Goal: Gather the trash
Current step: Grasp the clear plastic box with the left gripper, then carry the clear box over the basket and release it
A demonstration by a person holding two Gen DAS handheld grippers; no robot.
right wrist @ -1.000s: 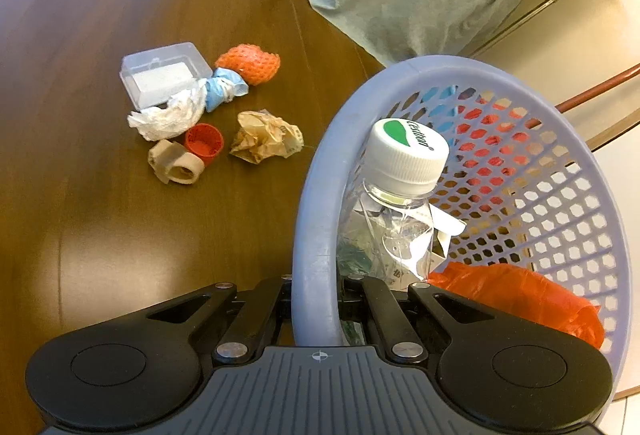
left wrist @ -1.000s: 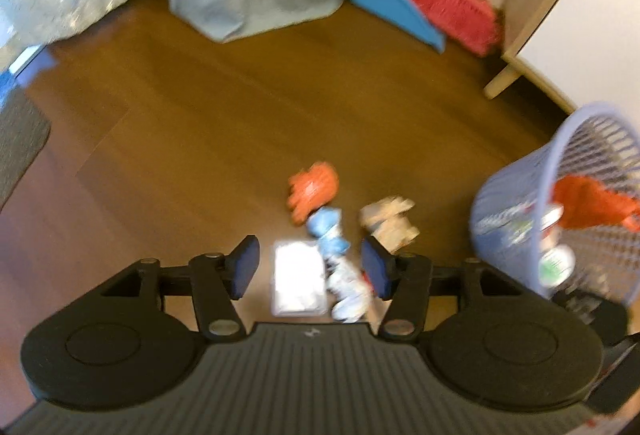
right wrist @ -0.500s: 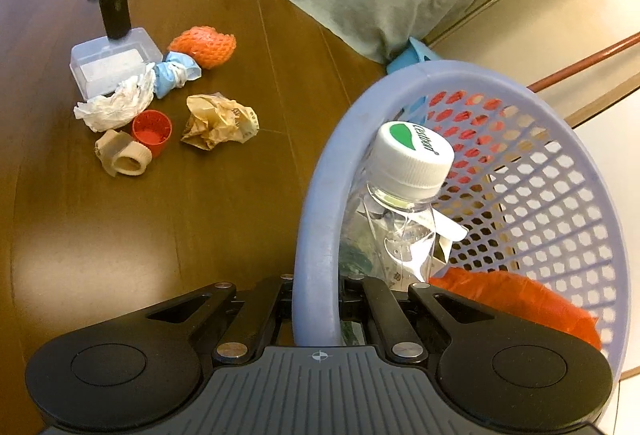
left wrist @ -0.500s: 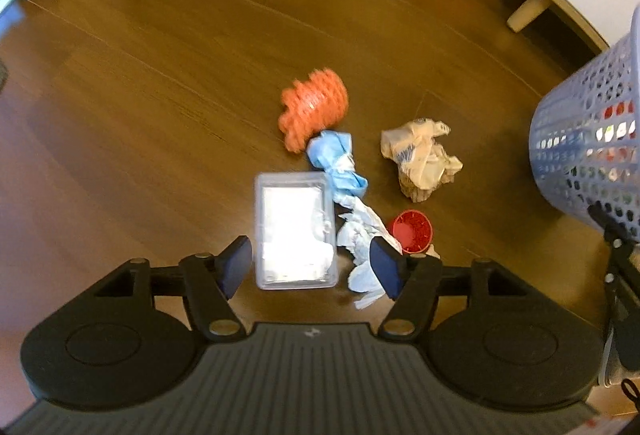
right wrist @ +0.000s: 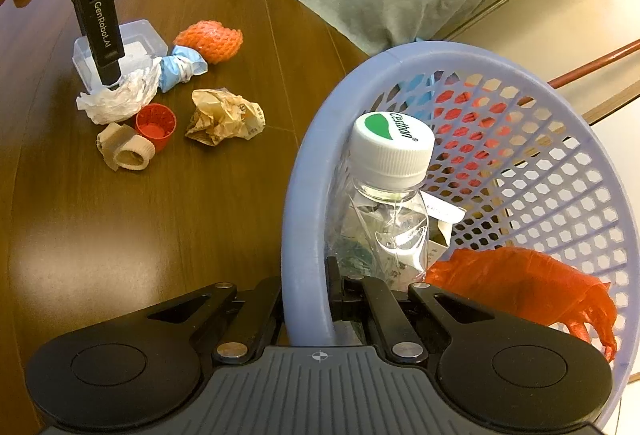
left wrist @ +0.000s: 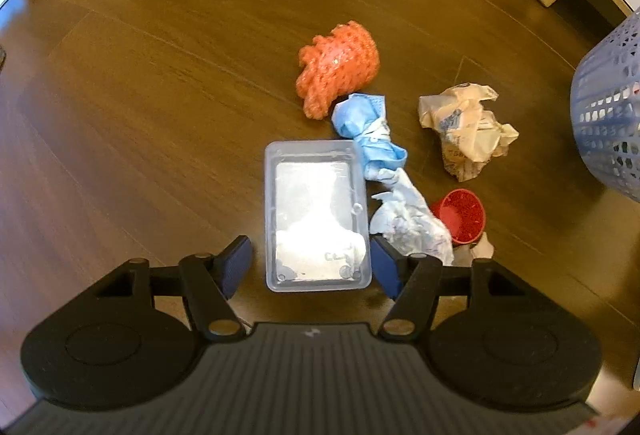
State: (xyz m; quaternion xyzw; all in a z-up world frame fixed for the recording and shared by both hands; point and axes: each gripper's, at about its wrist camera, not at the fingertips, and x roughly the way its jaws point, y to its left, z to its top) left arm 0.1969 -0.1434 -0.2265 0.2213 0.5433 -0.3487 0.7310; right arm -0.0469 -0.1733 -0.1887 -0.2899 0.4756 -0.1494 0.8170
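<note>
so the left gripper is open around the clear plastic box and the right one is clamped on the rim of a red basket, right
Not quite: the basket is pale blue-purple, as the right wrist view shows. Otherwise right: the left gripper is open around the clear plastic box, and the right gripper clamps the rim.

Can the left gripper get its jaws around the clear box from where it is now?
Probably yes. The left gripper is open with the clear box lying between its jaws. One snag: the white tissue lies against the box by the right-side jaw and might get pinched along with it.
</note>
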